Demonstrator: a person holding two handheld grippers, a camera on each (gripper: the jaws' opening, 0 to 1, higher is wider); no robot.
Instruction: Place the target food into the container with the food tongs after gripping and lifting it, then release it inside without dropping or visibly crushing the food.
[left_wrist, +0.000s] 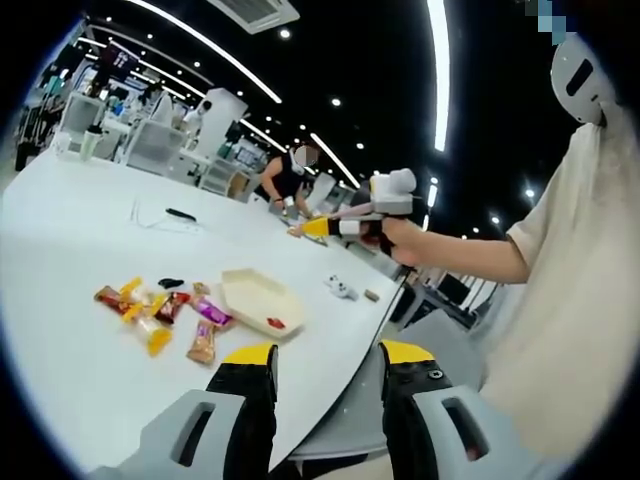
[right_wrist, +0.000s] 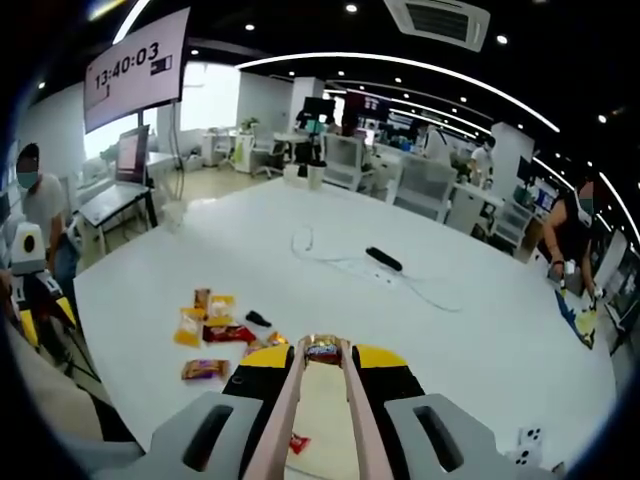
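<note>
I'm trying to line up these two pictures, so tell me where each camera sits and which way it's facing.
Left gripper view: rides the left gripper, open jaws, above the edge of the round white table; faces the scattered snack packets, the beige tray and the person's hand.
Right gripper view: rides the right gripper, which grips pink tongs holding a wrapped snack; faces across the table.
Shared: table, packets, tray.

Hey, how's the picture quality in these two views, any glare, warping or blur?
Left gripper view: strong fisheye bend, the table edge curves, ceiling light strips flare white, the snacks stay sharp. Right gripper view: same bowing of the ceiling lights, even lighting with soft shadows, the tongs close to the lens look slightly soft, the clock screen reads clearly.
</note>
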